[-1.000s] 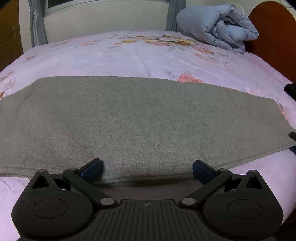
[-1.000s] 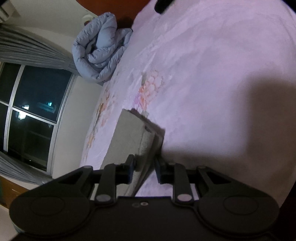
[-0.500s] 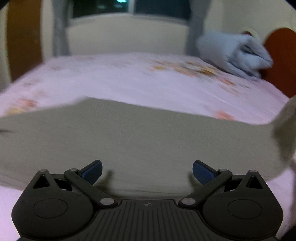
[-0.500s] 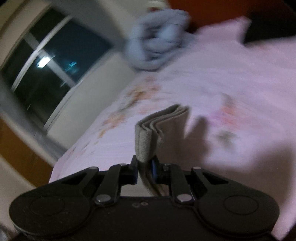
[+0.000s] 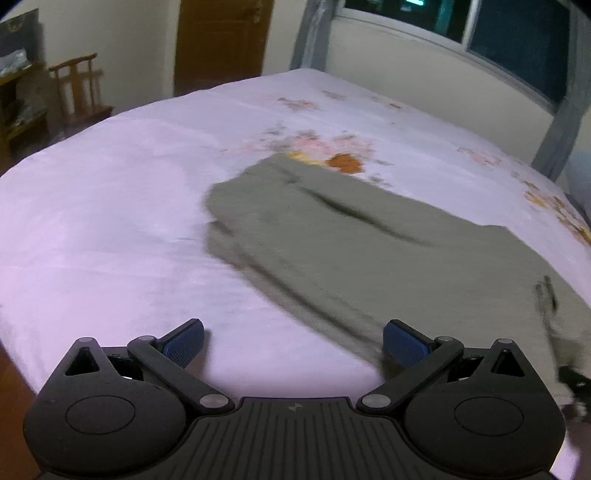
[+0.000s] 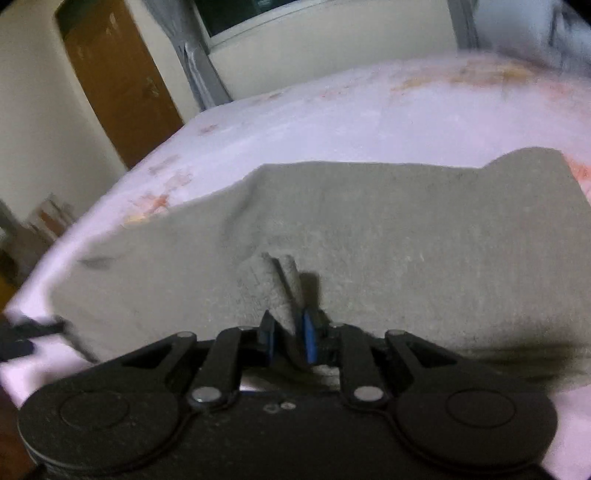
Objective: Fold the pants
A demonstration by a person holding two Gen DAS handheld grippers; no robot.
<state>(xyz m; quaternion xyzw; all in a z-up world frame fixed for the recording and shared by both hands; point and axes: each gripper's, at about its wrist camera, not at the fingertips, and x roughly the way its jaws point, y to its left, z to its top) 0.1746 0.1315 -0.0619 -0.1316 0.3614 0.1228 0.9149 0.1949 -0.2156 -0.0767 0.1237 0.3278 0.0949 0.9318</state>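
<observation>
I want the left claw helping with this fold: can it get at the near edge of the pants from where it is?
Probably yes. The left claw is open and holds nothing, and the pants' near edge lies by its right finger with only bare bedsheet between. The right claw is pinching them.

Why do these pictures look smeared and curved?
Left wrist view: the fisheye lens bows the bed; motion smears the pants. Right wrist view: the pants and window blur, with dim light and dark shadow beside the shut jaws.
</observation>
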